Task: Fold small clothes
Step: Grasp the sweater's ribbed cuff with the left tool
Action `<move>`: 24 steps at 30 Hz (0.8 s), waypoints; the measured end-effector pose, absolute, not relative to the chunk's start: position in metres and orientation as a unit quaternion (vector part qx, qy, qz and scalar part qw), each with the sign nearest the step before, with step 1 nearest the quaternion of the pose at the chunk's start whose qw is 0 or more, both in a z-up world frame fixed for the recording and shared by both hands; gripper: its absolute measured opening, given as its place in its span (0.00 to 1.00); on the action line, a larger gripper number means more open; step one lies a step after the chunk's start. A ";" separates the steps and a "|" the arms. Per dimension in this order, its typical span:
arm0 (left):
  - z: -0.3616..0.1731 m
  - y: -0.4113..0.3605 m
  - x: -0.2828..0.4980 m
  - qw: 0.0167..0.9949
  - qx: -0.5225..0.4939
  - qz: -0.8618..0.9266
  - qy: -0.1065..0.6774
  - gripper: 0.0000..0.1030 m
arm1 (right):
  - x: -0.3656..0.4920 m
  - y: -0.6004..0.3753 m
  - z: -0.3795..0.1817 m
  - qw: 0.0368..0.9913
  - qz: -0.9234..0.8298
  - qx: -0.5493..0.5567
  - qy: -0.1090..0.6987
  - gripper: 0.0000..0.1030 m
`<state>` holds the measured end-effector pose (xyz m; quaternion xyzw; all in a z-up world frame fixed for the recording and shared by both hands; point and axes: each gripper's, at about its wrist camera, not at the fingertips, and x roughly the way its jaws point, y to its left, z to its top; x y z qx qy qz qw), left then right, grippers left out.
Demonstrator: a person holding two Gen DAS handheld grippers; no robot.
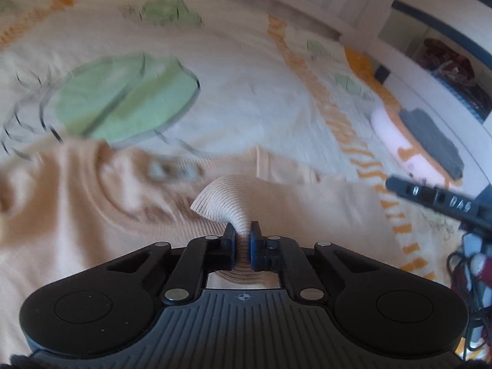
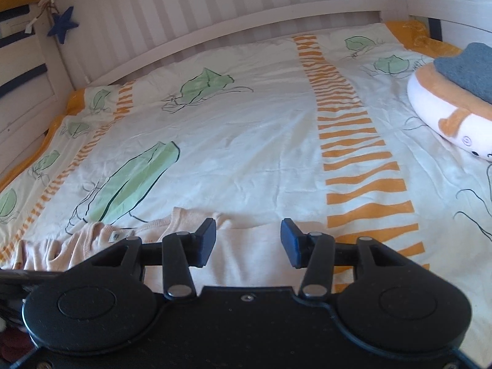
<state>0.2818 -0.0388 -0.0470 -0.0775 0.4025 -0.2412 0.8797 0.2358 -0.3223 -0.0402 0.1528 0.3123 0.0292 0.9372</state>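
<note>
A small peach sweater (image 1: 92, 203) lies spread on the bed, neckline and label toward the far side. My left gripper (image 1: 243, 233) is shut on a ribbed edge of the sweater (image 1: 224, 200), which fans up out of the jaws. My right gripper (image 2: 248, 241) is open and empty, just above the sweater's right part (image 2: 246, 246); it shows in the left wrist view at the right edge (image 1: 436, 200). The sweater's neckline and label show in the right wrist view (image 2: 120, 235).
The bed cover (image 2: 261, 123) is white with green leaves and orange stripes. A white and orange plush cushion (image 2: 446, 117) with a folded grey garment (image 2: 467, 67) on it lies at the right. A white slatted bed frame (image 2: 215, 9) runs along the far side.
</note>
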 end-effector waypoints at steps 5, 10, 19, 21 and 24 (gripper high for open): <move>0.001 -0.010 0.282 0.913 -0.053 -0.215 0.342 0.08 | 0.237 -0.326 -0.042 0.937 0.020 0.154 0.313 0.54; 0.009 0.024 0.288 0.927 -0.040 -0.163 0.336 0.08 | 0.239 -0.324 -0.049 0.934 0.019 0.148 0.324 0.54; -0.027 0.078 0.309 0.913 -0.084 -0.067 0.394 0.08 | 0.244 -0.323 -0.063 0.923 0.031 0.165 0.348 0.54; -0.035 0.078 0.312 0.905 -0.083 -0.065 0.412 0.08 | 0.247 -0.320 -0.068 0.919 0.038 0.169 0.355 0.54; -0.038 0.074 0.313 0.900 -0.073 -0.070 0.424 0.08 | 0.252 -0.313 -0.075 0.915 0.048 0.169 0.362 0.54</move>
